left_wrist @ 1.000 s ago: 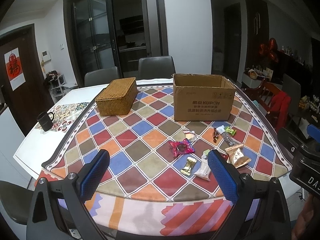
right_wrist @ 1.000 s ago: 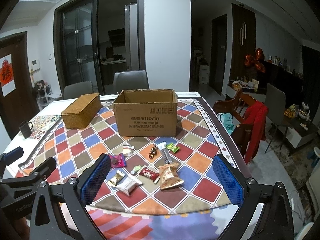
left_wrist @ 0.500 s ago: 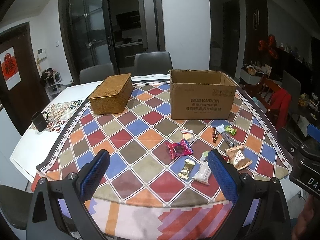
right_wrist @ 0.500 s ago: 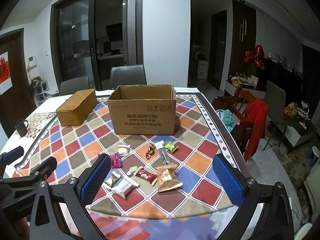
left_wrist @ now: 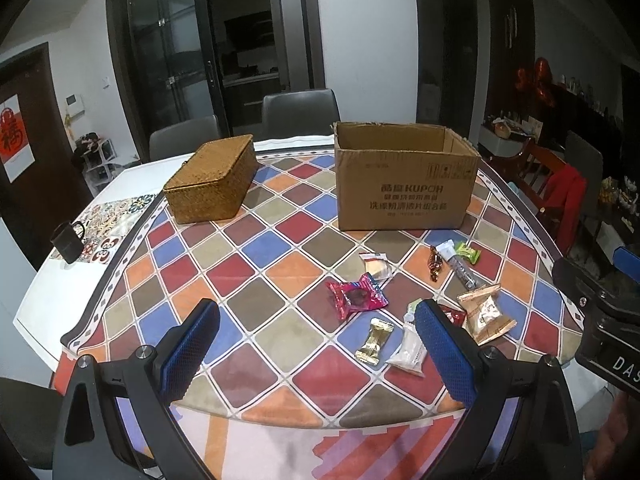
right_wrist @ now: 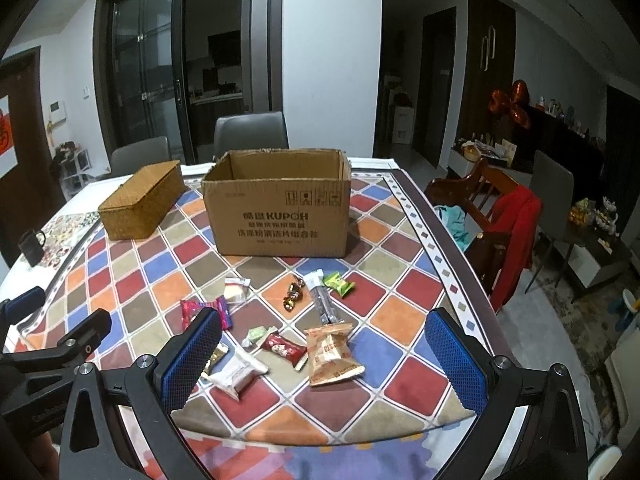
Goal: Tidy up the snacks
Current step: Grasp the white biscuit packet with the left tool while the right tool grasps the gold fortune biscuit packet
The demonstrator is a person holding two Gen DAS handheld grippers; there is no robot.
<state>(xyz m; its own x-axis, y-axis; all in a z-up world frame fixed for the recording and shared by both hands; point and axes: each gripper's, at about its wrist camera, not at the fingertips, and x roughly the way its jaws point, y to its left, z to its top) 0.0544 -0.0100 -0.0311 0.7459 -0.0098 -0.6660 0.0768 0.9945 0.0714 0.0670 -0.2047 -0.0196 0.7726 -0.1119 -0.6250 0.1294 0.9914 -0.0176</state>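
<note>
Several wrapped snacks lie scattered on the chequered tablecloth: a pink packet, a gold candy, a white packet, a tan biscuit pack, a red candy and a green one. Behind them stands an open cardboard box, and to its left a closed wicker box. My left gripper hangs open above the table's near edge, nothing between its fingers. My right gripper is open too, above the snacks nearest the edge.
A black mug sits on a patterned mat at the far left. Grey chairs stand behind the table, and a wooden chair with a red garment on the right. The table edge runs just below both grippers.
Both grippers have moved forward and a little higher over the table, so the boxes and snacks appear closer. Both stay open; nothing on the table has moved.
</note>
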